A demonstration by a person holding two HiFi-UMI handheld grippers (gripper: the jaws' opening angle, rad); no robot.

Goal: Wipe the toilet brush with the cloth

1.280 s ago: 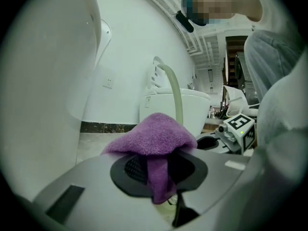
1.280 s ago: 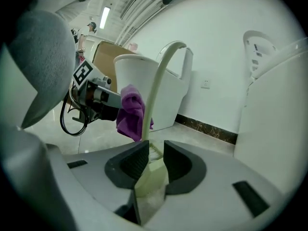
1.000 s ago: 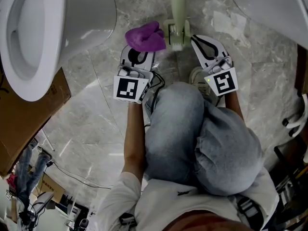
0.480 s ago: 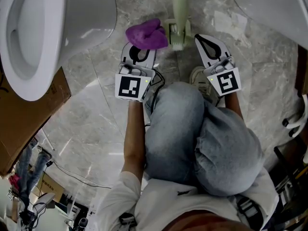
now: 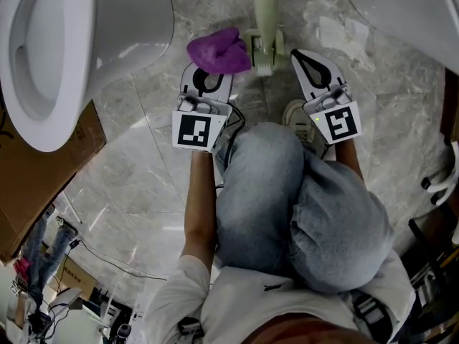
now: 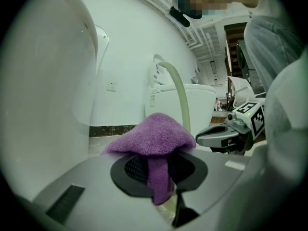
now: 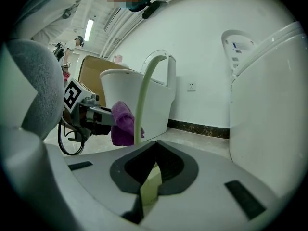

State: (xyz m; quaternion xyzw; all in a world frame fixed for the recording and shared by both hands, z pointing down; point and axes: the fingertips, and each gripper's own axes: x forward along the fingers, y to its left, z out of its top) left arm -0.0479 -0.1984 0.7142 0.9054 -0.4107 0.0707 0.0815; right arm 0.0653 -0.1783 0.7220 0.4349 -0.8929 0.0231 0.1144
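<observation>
While the person crouches on the marbled floor (image 5: 136,185) with both knees drawn up, the left gripper (image 5: 209,74) has its fingers clamped on the purple cloth (image 5: 218,51), which bunches over the tips and hangs a fold down between them. Just beside the cloth, to its right in the head view, stands the pale green toilet brush (image 5: 265,13), upright on the floor, its handle curving over at the top (the left gripper view shows that bend best). Cloth and brush lie very close, though I cannot tell whether they touch. On the brush's other side the right gripper (image 5: 297,54) has its fingers closed together, the tips near the foot of the brush and apart from it. A white toilet (image 5: 43,56) fills the upper left, with brown cardboard (image 5: 43,178) beneath its bowl.
</observation>
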